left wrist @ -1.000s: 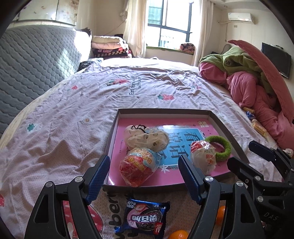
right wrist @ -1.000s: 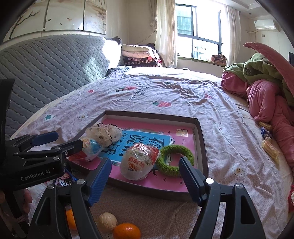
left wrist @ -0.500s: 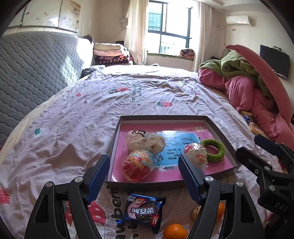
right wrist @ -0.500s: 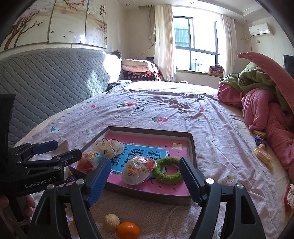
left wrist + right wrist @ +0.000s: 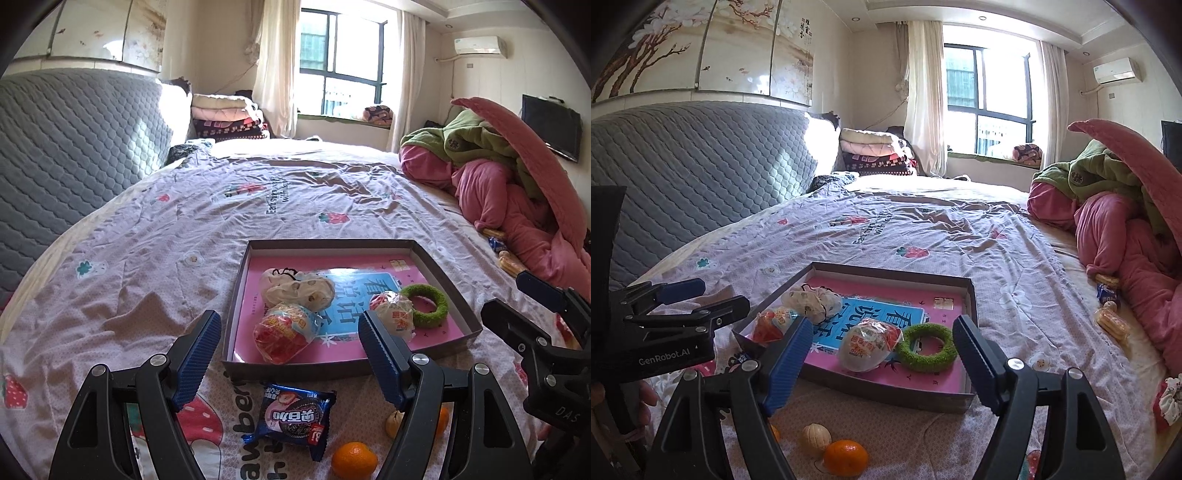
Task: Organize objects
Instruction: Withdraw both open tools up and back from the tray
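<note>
Both grippers have pulled back from the shallow brown cardboard tray; left gripper and right gripper hang over the bed, jaws apart, empty. Blue cookie packet and orange tangerine lie on the sheet just outside the tray's near edge.

White lettering "GenRobot.AI" on the black body of the left gripper, seen from the right wrist view. "DAS" stamped on the body of the right gripper, seen from the left wrist view, rest of the word cut off. Bedsheet carries printed dark lettering mid-bed, too warped to read; near the front edge large letters "awber" beside a strawberry print. Blue cookie packet: white characters upside down, not legible. Book in the tray: large white Chinese characters on a blue panel, including "看" and "说". Wrapped egg-shaped snacks bear red print, unreadable.
</note>
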